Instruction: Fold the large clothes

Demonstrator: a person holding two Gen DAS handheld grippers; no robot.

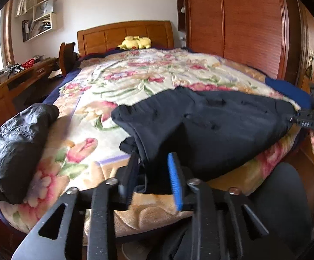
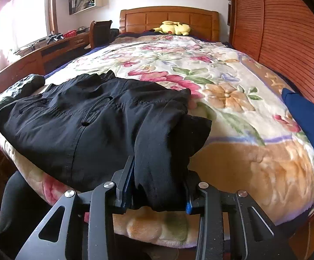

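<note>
Left tongs (image 1: 154,173) stand spread, a fold of the black garment (image 1: 200,125) loose between them. Right tongs (image 2: 159,186) pinch its bunched end. It lies across the bed's (image 2: 222,82) 6 o'clock edge.

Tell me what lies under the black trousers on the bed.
The black trousers rest on the floral blanket, which shows all around them. Whatever lies directly beneath the cloth is covered and cannot be seen.
</note>
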